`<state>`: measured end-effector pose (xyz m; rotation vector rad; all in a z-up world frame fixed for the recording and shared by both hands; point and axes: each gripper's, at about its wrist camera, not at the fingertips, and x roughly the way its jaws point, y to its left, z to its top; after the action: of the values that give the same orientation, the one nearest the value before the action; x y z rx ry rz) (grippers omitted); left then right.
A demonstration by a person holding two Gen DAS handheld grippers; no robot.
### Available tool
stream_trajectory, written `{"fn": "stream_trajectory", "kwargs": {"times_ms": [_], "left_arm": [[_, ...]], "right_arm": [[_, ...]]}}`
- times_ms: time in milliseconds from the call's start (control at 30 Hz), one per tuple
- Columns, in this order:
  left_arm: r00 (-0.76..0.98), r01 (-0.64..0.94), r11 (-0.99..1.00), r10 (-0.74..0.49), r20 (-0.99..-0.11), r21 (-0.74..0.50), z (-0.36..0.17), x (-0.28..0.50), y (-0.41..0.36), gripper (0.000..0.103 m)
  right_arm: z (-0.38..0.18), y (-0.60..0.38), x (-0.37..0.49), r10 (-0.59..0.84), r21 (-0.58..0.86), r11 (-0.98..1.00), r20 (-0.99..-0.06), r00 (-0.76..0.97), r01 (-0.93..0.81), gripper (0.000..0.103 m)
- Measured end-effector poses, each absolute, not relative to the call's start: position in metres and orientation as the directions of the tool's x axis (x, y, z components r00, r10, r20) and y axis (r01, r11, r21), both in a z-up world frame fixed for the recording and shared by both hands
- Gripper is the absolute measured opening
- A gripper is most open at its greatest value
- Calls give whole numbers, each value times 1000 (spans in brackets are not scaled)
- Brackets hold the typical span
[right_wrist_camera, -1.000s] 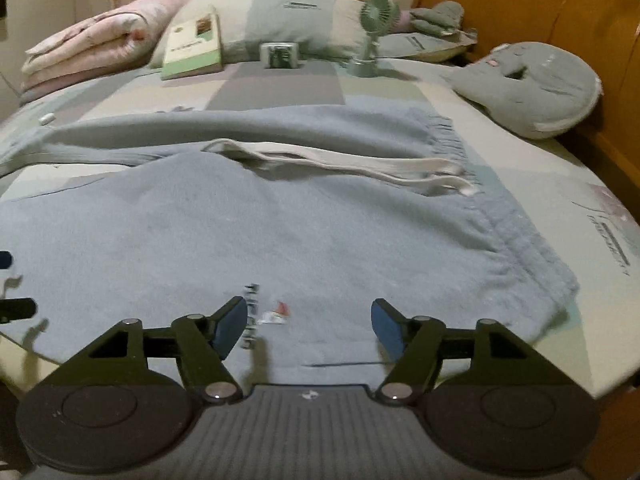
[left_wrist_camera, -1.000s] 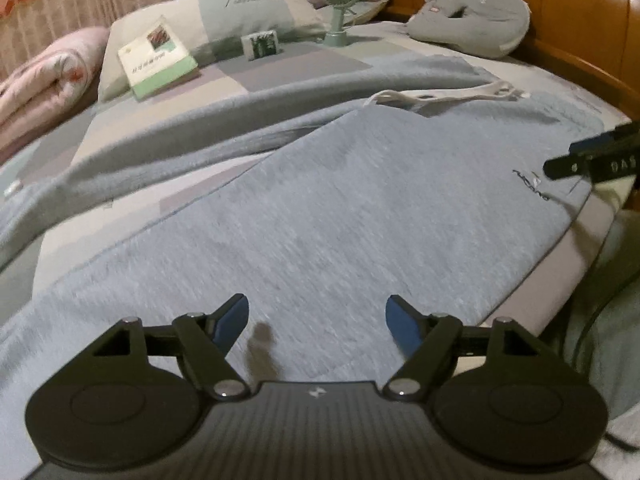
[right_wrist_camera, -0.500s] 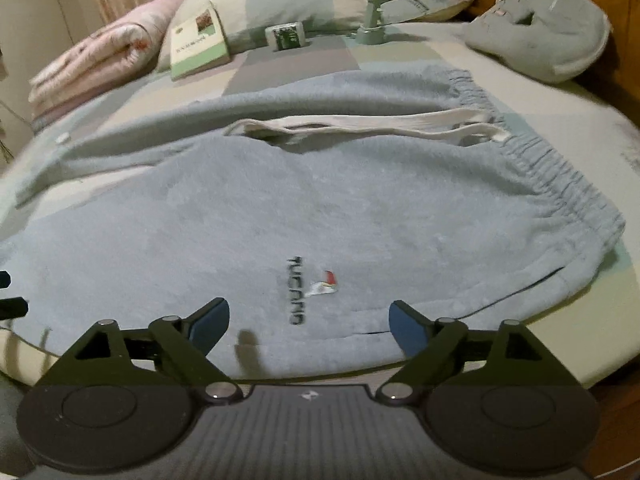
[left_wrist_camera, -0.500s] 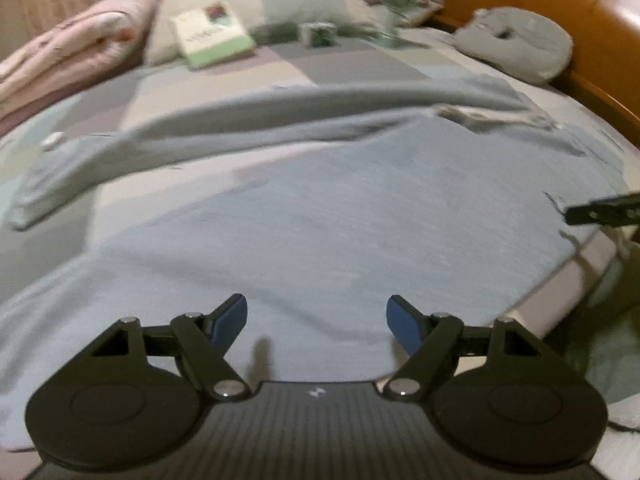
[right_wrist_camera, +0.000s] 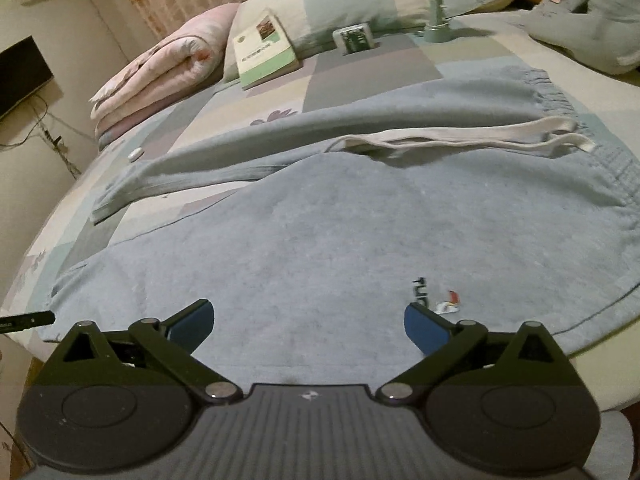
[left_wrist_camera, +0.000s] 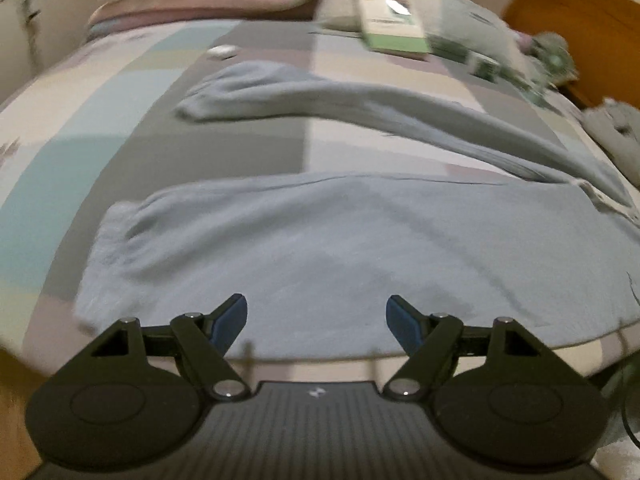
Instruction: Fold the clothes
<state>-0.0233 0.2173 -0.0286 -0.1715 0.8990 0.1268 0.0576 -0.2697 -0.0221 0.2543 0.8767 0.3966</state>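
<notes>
Left gripper [left_wrist_camera: 316,320] is angled down over the near edge of the bed [left_wrist_camera: 72,128], above the lower part of the near trouser leg; fingers apart, nothing between them. Right gripper [right_wrist_camera: 308,324] is angled down over the same edge near the printed logo [right_wrist_camera: 422,294]; its jaws are opening, nothing between them. 1 pair of blue sweatpants [right_wrist_camera: 360,216] lies flat across the bed, 2 legs spread, waistband toward the right edge. Left view alone shows the near leg's cuff [left_wrist_camera: 116,236]; right view alone shows 2 white drawstrings [right_wrist_camera: 472,138], 1 fan [right_wrist_camera: 436,4], and the left gripper's tip at its left margin; both views show 1 book [right_wrist_camera: 264,50] and 1 pink quilt [right_wrist_camera: 160,68].
</notes>
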Motion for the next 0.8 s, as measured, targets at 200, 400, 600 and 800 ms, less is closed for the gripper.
{"fn": "stream_trajectory", "kwargs": {"times_ms": [200, 400, 600, 800], "left_arm": [[620, -282, 939, 21, -784, -198, -49, -50, 260, 77], [641, -350, 879, -27, -767, -323, -67, -57, 289, 77], [714, -378, 799, -69, -697, -467, -73, -60, 319, 77], [781, -379, 739, -68, -621, -557, -86, -58, 344, 78]], "right_arm": [[-20, -248, 59, 441, 364, 897, -692, 572, -252, 103], [-15, -233, 58, 448, 361, 894, -683, 577, -266, 103], [-9, -228, 60, 443, 357, 896, -674, 592, -265, 103], [-9, -222, 57, 420, 314, 907, -677, 604, -280, 103]]}}
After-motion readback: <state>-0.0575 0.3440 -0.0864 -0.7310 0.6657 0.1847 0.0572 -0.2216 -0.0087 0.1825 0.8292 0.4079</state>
